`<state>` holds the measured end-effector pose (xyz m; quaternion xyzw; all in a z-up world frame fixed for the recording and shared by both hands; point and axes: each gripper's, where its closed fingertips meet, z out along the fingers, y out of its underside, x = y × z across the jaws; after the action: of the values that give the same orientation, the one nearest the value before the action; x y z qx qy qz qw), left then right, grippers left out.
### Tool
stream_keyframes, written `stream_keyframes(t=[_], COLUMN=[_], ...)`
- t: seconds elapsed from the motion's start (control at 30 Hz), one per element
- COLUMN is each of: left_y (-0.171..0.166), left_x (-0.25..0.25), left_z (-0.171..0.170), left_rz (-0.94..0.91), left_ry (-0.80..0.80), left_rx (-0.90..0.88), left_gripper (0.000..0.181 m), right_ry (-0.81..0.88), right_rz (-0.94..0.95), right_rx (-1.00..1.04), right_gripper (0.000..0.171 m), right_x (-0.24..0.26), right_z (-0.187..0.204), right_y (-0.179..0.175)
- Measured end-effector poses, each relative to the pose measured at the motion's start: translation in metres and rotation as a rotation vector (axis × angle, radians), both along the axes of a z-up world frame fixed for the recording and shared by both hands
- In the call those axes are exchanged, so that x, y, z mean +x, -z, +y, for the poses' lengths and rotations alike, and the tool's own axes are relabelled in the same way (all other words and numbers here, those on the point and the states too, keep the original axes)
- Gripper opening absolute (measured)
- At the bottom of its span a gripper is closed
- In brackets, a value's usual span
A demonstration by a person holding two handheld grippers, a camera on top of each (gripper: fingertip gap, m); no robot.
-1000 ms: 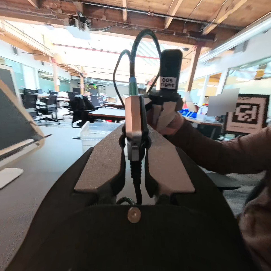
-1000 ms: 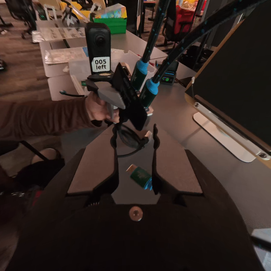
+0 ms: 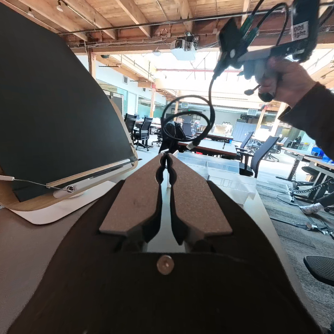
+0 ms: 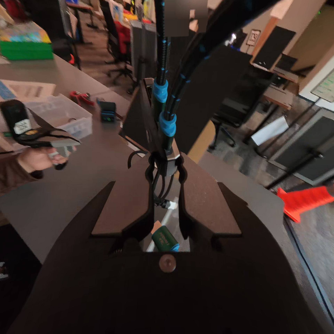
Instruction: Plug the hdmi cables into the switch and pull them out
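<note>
Grey tabletop (image 4: 75, 180) in an open office, its edge close on the right. A loose HDMI plug (image 4: 165, 238) lies beneath the right gripper (image 4: 165, 163), whose fingers pinch the switch's (image 4: 144, 115) lower end in the air; two HDMI cables (image 4: 163, 90) sit plugged in beyond the tips. Judged about mid-task: two in, one loose, none pulled; left gripper (image 3: 166, 155) closed and empty, with free room ahead.

switch (image 4: 153, 126) between right gripper (image 4: 165, 162) fingertips, loose plug (image 4: 165, 238) on table (image 4: 54, 189) below
</note>
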<state>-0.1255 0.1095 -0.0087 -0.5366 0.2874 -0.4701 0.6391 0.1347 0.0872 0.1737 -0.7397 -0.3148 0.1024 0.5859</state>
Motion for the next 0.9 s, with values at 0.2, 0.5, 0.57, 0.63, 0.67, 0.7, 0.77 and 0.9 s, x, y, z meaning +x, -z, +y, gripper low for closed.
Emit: stream_keyframes(t=[0.2, 0.5, 0.57, 0.63, 0.67, 0.7, 0.77, 0.9], left_y=[0.01, 0.026, 0.03, 0.034, 0.035, 0.035, 0.035, 0.042], left_x=[0.006, 0.027, 0.03, 0.031, 0.031, 0.031, 0.032, 0.036], left_z=[0.004, -0.003, -0.004, -0.003, -0.002, -0.002, -0.002, -0.004], left_rz=[0.037, 0.126, 0.144, 0.162, 0.164, 0.162, 0.155, 0.191], left_ry=[-0.006, 0.032, 0.039, 0.039, 0.037, 0.039, 0.052, 0.055], left_rx=[-0.034, -0.025, -0.025, -0.029, -0.032, -0.036, -0.048, -0.037], left_gripper=[0.0, 0.0, 0.0, 0.0, 0.0, 0.0, 0.0, 0.0], right_ry=[0.12, 0.133, 0.175, 0.17, 0.177, 0.199, 0.274, 0.348], right_rz=[-0.177, -0.249, -0.215, -0.123, -0.079, -0.049, -0.013, -0.273], right_rx=[-0.158, -0.765, -0.916, -0.949, -0.972, -1.009, -1.095, -1.232], right_gripper=[0.022, 0.023, 0.026, 0.029, 0.03, 0.03, 0.027, 0.017], right_x=[0.066, 0.092, 0.096, 0.098, 0.1, 0.105, 0.117, 0.136], right_z=[0.04, 0.077, 0.08, 0.087, 0.088, 0.086, 0.082, 0.058], right_y=[0.074, 0.273, 0.299, 0.307, 0.311, 0.318, 0.334, 0.356])
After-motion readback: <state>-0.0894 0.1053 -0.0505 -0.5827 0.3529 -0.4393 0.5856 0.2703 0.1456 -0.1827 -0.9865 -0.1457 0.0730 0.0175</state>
